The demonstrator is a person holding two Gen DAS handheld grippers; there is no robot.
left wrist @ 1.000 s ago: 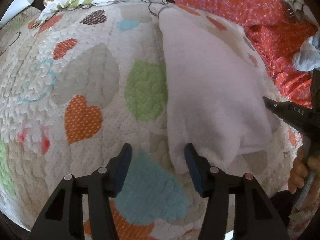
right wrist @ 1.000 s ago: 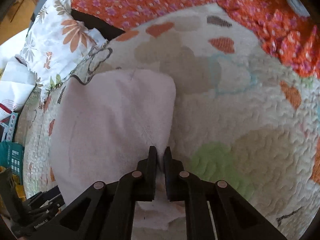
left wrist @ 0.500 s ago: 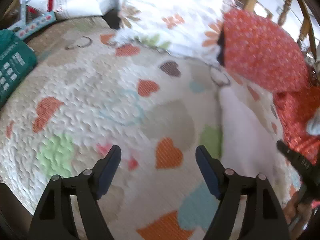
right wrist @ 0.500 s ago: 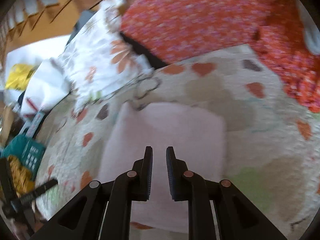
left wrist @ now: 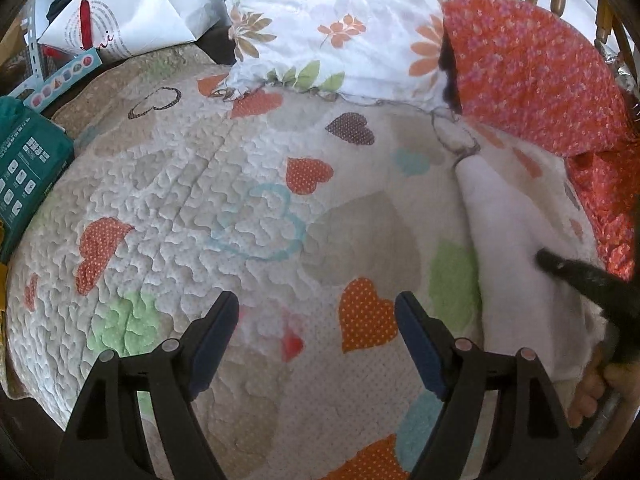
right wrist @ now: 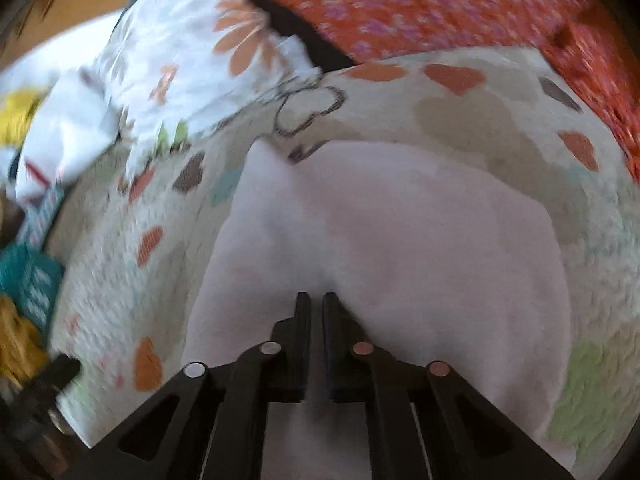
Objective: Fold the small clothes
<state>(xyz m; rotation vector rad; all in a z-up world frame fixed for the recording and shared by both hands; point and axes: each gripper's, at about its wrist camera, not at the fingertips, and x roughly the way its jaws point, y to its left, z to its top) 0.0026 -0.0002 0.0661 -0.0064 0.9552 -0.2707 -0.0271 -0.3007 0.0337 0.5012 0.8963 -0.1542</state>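
The right wrist view is smearing with motion blur, so edges there are hard to read. In it the white garment (right wrist: pixel 400 240) is lying flat on the heart-patterned quilt (right wrist: pixel 500 112), and its near edge is running under the right gripper (right wrist: pixel 316 304) and out of sight below. The fingers of that gripper are standing nearly together with only a thin slit between them, over the cloth; whether any fabric is pinched in the slit I cannot tell.

From the left wrist view, only a strip of the white garment (left wrist: pixel 508 248) is showing at the right edge, its far side partly covered by the dark, blurred tip of the right gripper (left wrist: pixel 580 276). The piece is lying lengthwise away from the cameras, its far end tapering towards the floral pillow (left wrist: pixel 340 28) and the red flowered cushion (left wrist: pixel 532 64).

The left gripper (left wrist: pixel 316 320) is hovering wide apart over bare quilt (left wrist: pixel 200 184), well to the left of the garment, holding nothing. A teal package (left wrist: pixel 28 168) is being cut off at the left edge.
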